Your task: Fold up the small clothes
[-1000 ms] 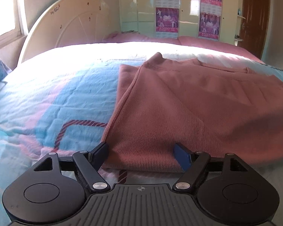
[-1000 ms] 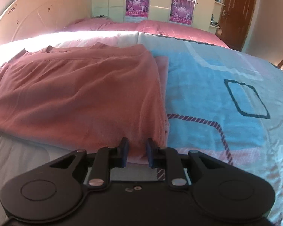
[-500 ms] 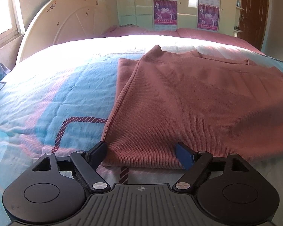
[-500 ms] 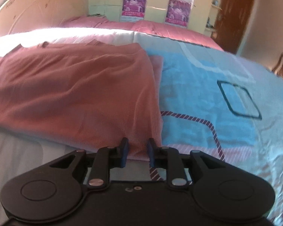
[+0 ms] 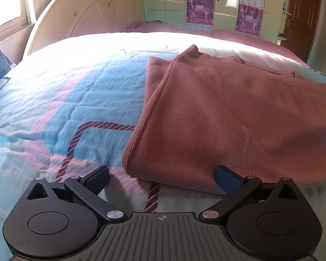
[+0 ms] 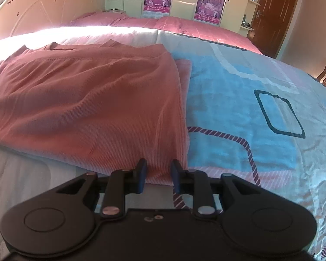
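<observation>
We see a pink top (image 5: 228,113) lying folded flat on the bed (image 5: 65,100). Its long side runs across in front of us, from one hand to the other. Our left hand-held gripper (image 5: 162,176) sits at the top's near left corner. Its jaws have just been opening and now stand very wide. The corner lies between them, but the fingers (image 5: 227,179) do not squeeze it. Our right hand-held gripper (image 6: 157,173) sits at the near right corner. Its jaws are narrow, with the cloth edge between them. There is a small gap, so we think they hold nothing tight. Both hands are about as close to the top, each at its own end. The top lies just ahead of both hands, so we think the next fold goes forward, away from us.
</observation>
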`<control>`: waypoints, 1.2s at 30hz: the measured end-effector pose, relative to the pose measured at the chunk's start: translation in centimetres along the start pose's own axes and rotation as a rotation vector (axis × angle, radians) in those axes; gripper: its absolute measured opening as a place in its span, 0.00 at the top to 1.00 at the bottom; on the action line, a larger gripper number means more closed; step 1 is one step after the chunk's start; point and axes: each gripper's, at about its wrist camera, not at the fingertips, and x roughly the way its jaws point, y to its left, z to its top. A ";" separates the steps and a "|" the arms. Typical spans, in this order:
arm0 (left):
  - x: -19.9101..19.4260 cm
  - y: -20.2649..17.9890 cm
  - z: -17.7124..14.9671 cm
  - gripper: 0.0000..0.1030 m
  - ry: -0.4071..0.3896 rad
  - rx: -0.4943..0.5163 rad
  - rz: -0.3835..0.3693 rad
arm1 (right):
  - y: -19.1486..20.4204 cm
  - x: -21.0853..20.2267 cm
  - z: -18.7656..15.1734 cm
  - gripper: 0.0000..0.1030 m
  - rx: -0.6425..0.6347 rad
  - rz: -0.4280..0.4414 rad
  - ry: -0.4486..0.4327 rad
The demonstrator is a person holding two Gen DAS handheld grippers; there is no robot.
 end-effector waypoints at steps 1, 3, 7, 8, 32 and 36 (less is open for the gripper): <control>0.0 0.1 0.0 0.00 -0.001 -0.004 0.003 | -0.1 0.0 0.0 0.76 0.004 0.003 0.000; -0.1 0.8 -0.1 0.00 0.000 -0.051 0.013 | -0.4 0.0 0.0 0.76 0.019 0.014 0.000; -1.5 2.5 -0.7 0.01 -0.007 -0.157 0.018 | -0.8 0.0 0.0 0.76 0.034 0.036 -0.004; -2.4 3.0 -1.1 0.05 -0.034 -0.201 0.005 | -0.9 0.0 0.0 0.75 0.034 0.039 -0.004; 4.1 4.8 -1.6 0.75 -0.182 -0.774 -0.332 | 9.2 2.2 7.1 0.99 0.102 0.400 -0.182; 4.1 5.5 -1.3 0.93 -0.225 -0.878 -0.435 | 10.9 3.1 7.8 0.99 0.078 0.425 -0.193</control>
